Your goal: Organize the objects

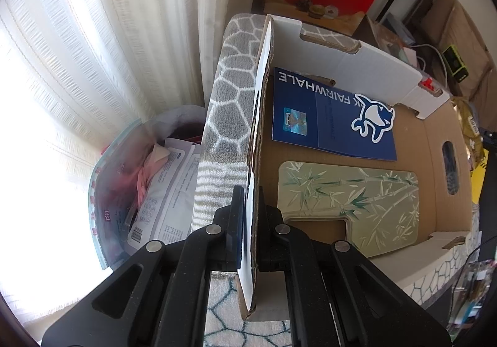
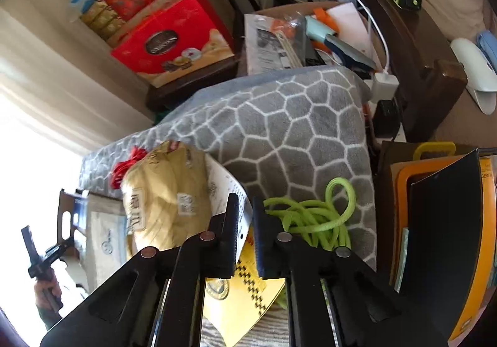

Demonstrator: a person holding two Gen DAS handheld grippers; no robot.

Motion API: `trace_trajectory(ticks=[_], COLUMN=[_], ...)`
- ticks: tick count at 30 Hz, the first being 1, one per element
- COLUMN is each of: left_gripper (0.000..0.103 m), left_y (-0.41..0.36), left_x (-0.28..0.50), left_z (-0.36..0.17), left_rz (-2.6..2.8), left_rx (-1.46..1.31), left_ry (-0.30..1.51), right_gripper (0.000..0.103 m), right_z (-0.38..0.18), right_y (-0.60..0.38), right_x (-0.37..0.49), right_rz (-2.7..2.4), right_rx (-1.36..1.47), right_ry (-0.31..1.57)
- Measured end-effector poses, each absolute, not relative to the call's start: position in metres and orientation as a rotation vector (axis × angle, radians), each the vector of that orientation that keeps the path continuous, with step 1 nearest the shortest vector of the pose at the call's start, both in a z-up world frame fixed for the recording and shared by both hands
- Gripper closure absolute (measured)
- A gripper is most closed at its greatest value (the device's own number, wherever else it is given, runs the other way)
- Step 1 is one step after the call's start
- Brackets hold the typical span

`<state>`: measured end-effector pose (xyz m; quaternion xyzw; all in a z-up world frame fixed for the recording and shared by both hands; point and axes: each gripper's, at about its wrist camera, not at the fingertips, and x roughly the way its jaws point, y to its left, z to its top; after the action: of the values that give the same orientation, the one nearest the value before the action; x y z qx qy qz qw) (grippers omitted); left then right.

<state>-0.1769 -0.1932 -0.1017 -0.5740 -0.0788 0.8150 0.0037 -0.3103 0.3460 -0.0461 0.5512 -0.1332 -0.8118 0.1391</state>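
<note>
Grey fleece blanket with a white honeycomb pattern (image 2: 298, 129) covers the work surface, with sheer white curtains (image 1: 77, 67) behind it. Left gripper (image 1: 250, 223): jaws closed on the upright side wall of an open cardboard box with white inner walls (image 1: 357, 61), one finger outside the wall and one inside. Ahead and to the right of this gripper, on the box floor, lie a dark blue card printed with white lettering and a cartoon whale (image 1: 329, 117) and, nearer the fingers, a pale green board painted with bamboo (image 1: 351, 201); the two appear slightly apart. Left of the gripper, outside the box, stands a translucent bag holding papers and pink fabric (image 1: 139, 185).

Right gripper (image 2: 245, 223): jaws closed on the edge of a white printed paper sheet (image 2: 223, 185), which passes between the fingers; a yellow booklet with a black checker strip (image 2: 245, 294) lies directly beneath them. Just left of the fingers rests a tan drawstring pouch with a red cord (image 2: 161, 191); just right lies a coiled lime-green rope (image 2: 313, 216). Red gift boxes (image 2: 161, 30) stand well beyond.
</note>
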Motion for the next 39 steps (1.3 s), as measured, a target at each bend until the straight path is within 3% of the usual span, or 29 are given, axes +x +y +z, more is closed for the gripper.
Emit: trace_trajectory(ticks=[9, 24, 33, 39], left_gripper=[0.098, 0.098, 0.098, 0.098], left_y=[-0.195, -0.194, -0.195, -0.195], left_x=[-0.179, -0.18, -0.18, -0.181], left_z=[-0.103, -0.102, -0.101, -0.101], left_rz=[2.543, 2.542, 2.542, 2.541], left_rx=[-1.803, -1.807, -1.808, -1.809], left_ry=[-0.292, -0.293, -0.293, -0.292], right_gripper=[0.102, 0.103, 0.103, 0.103], right_z=[-0.029, 0.057, 0.109, 0.107], right_y=[0.329, 0.336, 0.292, 0.256], right_x=[-0.285, -0.253, -0.229, -0.222], right_rz=[-2.454, -2.574, -2.523, -2.397], right_rx=[1.556, 1.347, 1.226, 1.221], right_ry=[-0.277, -0.316, -0.219, -0.208])
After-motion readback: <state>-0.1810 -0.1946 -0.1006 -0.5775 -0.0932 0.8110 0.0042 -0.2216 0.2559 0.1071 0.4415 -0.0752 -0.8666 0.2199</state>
